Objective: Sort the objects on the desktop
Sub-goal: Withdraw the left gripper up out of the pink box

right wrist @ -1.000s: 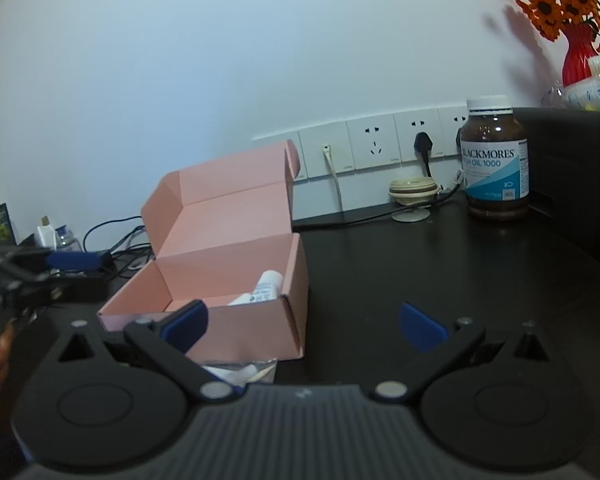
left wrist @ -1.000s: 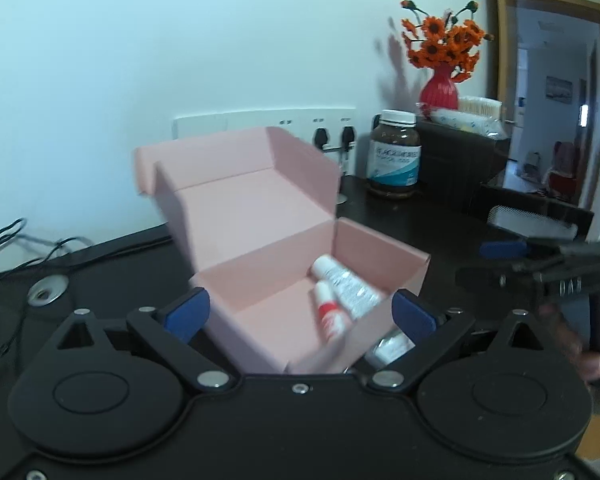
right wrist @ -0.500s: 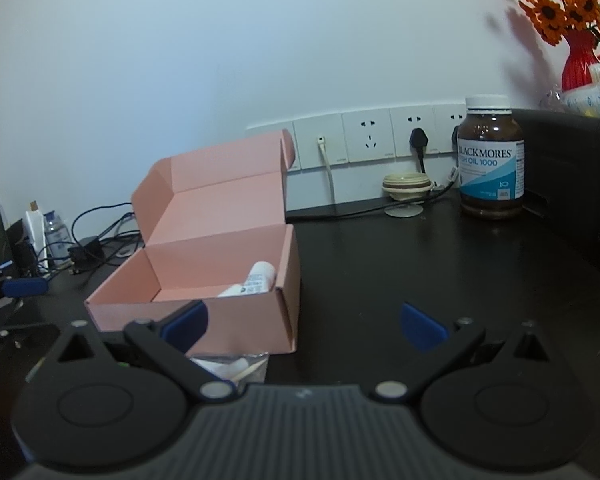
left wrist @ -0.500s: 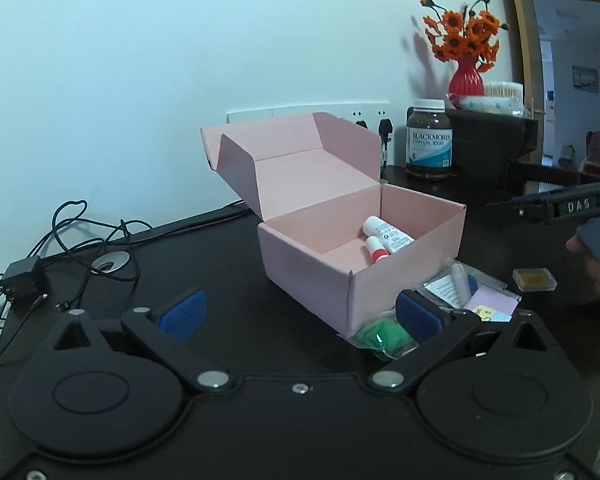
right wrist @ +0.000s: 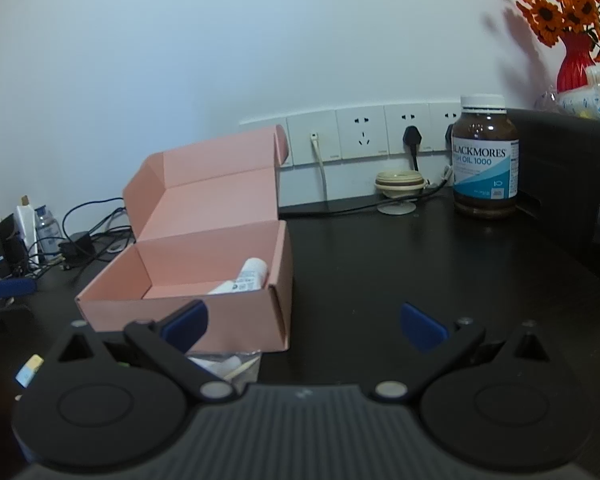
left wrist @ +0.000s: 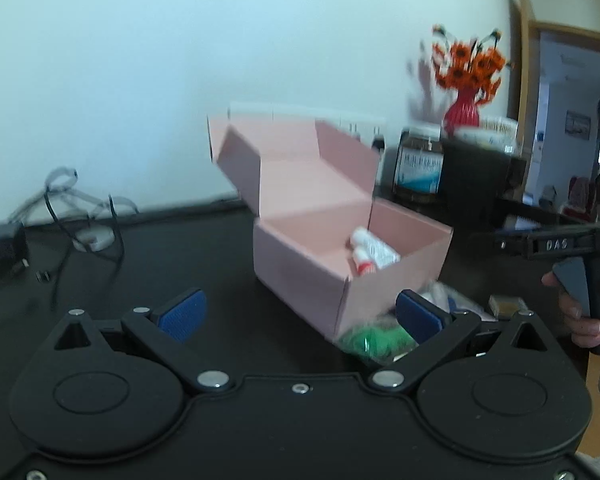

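On the black desk (right wrist: pixel 380 272) an open pink cardboard box (left wrist: pixel 332 248) stands with its lid raised; two white tubes (left wrist: pixel 370 254) lie inside. Just beside its near corner lie a green item in clear wrap (left wrist: pixel 376 340) and a clear plastic packet (right wrist: pixel 228 364), both unsorted. The left gripper (left wrist: pixel 300 312) hangs near the box, blue pads spread wide and empty. The right gripper (right wrist: pixel 304 320) is likewise spread wide, holding nothing, with the box at its left pad. Risk: the loose items touch or crowd the box wall, so a closing pad could catch the cardboard and drag or tip the box. The thin slippery wrap may slide from a grasp.
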`<state>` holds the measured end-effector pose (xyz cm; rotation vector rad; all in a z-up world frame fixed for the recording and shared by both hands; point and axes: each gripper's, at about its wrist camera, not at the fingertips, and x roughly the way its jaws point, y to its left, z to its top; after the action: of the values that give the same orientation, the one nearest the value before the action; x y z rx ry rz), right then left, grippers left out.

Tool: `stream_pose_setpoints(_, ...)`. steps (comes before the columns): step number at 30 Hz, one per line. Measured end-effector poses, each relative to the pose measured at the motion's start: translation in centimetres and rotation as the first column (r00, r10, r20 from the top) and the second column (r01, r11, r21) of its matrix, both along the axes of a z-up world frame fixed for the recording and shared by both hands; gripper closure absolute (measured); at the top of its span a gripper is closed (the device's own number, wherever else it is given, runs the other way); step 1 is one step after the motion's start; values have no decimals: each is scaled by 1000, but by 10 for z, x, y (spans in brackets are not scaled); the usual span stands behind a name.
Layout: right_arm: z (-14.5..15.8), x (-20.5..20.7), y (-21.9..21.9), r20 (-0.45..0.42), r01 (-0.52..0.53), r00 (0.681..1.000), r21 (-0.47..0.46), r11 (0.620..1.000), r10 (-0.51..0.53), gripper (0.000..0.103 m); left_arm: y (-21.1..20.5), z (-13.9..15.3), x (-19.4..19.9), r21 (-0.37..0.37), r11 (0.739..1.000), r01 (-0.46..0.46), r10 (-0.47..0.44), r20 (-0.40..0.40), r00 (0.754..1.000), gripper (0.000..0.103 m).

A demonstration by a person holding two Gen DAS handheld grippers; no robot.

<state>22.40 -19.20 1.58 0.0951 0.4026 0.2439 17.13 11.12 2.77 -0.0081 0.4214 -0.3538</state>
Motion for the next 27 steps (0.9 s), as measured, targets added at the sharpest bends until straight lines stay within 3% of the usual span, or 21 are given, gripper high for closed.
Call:
stream_pose_setpoints(3, 0, 2, 0, -14, 2, 1000, -1, 1000, -2, 1, -2, -2, 5, 18, 1000, -3, 4, -35, 999, 0)
stream_pose_setpoints(9, -1, 3, 0, -25, 13, 1000, -4, 1000, -13, 1, -6, -2, -2, 49, 998, -27, 28, -7, 1000, 0)
stream_pose_setpoints(27, 1, -3, 11, 13, 44, 999, -79, 996, -44, 1, -5, -1, 1, 102, 988, -118, 121, -33, 992, 0)
